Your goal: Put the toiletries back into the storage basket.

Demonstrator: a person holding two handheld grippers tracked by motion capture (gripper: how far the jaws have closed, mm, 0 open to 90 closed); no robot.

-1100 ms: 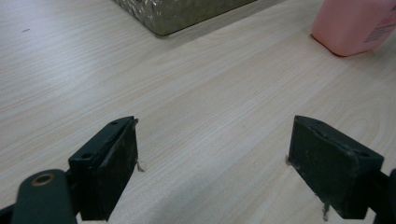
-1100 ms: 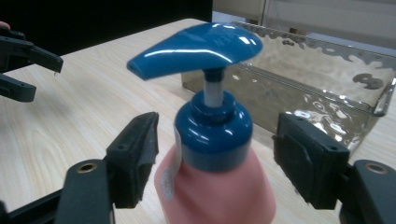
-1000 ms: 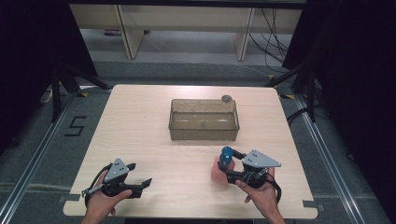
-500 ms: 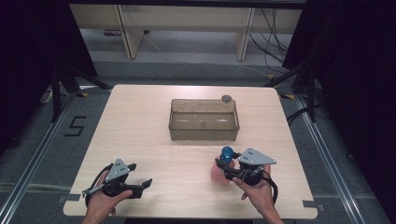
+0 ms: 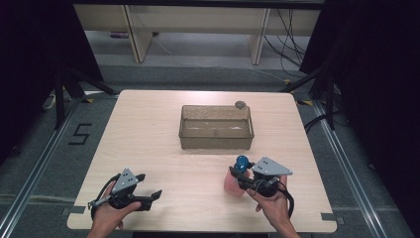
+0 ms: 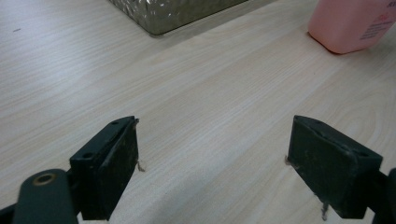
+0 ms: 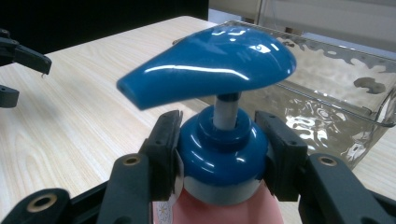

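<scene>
**Pump bottle clamped at the collar by right claw**

Pump bottle (image 5: 234, 182), pink body with blue pump head, stood upright on the tabletop (image 5: 148, 134) close to the near edge, right of centre, between the near-right corner and the clear tray.

Right claw (image 5: 241, 177) was clenched on the bottle's blue collar just under the pump head. Right gripper view: bottle (image 7: 219, 154) sat between both pads, each pad pressed against the collar, nozzle pointed left in that view. Jaws had just been closing, with the collar between them. The hand gripped the claw's body from the near side.

Left claw (image 5: 151, 191) was released, nothing in it. Left gripper view: jaws stood wide apart over bare wood, left claw (image 6: 212, 158) pointed across the tabletop toward the bottle (image 6: 355, 23), well apart from it. It sat near the near-left corner, held in the person's left hand.

Clear tray (image 5: 216, 127), rectangular with textured walls, sat around the tabletop's centre, slightly toward the far edge, just beyond the bottle and not touching it. A small round grey object (image 5: 240, 104) lay on the tabletop at the tray's far-right corner; couldn't tell what it was.
</scene>
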